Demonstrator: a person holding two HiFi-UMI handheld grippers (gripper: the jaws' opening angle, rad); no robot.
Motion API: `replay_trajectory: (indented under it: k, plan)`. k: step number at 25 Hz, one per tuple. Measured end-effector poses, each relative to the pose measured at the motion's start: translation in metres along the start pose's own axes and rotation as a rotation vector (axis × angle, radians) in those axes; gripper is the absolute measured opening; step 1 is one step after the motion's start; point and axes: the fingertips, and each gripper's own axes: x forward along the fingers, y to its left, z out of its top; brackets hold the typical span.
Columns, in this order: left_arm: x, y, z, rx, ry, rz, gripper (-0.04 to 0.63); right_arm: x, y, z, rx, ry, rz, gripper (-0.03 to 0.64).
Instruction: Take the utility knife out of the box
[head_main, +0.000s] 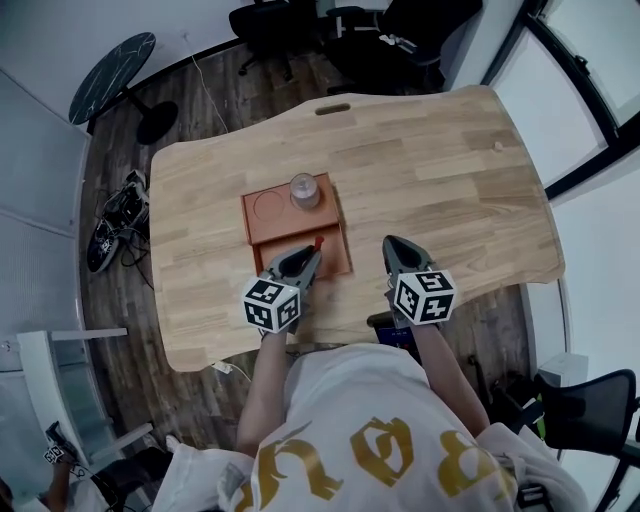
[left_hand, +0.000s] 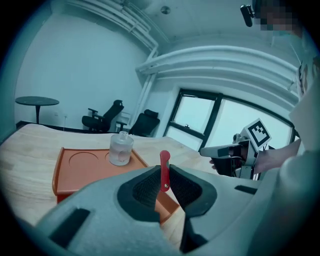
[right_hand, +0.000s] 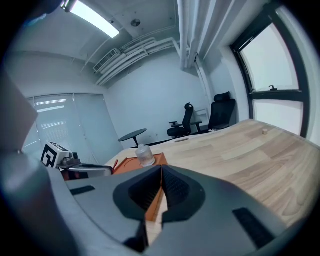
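The utility knife (left_hand: 164, 159) is a slim red piece that stands upright between the jaws of my left gripper (left_hand: 165, 174), which is shut on it. In the head view the left gripper (head_main: 311, 253) hangs over the near right corner of the orange box (head_main: 258, 231), a shallow tray, and the knife's red tip (head_main: 319, 241) pokes out past the jaws. My right gripper (head_main: 393, 244) hovers above bare wood to the right of the box, shut with nothing in it. In the right gripper view its jaws (right_hand: 161, 172) meet, with the box (right_hand: 131, 163) beyond.
A clear glass jar (head_main: 305, 190) stands at the box's far right, beside a round recess (head_main: 268, 205). The wooden table (head_main: 440, 170) stretches right and far. Office chairs (head_main: 390, 30) and a round side table (head_main: 112, 66) stand beyond it.
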Motion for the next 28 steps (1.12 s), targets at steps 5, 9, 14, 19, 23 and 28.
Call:
replay_trajectory:
  k: [5, 9, 14, 19, 23, 28]
  plan:
    - [-0.015, -0.01, 0.02, 0.045, -0.083, 0.018, 0.055, -0.011, 0.009, 0.012, 0.001, -0.064, 0.012, 0.012]
    - [-0.031, -0.013, 0.037, 0.098, -0.158, 0.066, 0.055, -0.022, 0.025, 0.024, -0.002, -0.14, 0.062, 0.012]
    - [-0.05, -0.02, 0.053, 0.146, -0.239, 0.114, 0.055, -0.029, 0.04, 0.034, -0.1, -0.189, 0.03, 0.012]
    - [-0.053, -0.026, 0.058, 0.153, -0.255, 0.114, 0.055, -0.031, 0.048, 0.04, -0.118, -0.206, 0.036, 0.012]
    - [-0.056, -0.023, 0.057, 0.152, -0.257, 0.121, 0.055, -0.032, 0.051, 0.038, -0.114, -0.2, 0.043, 0.011]
    - [-0.057, -0.019, 0.059, 0.151, -0.266, 0.132, 0.056, -0.031, 0.051, 0.036, -0.11, -0.196, 0.053, 0.011]
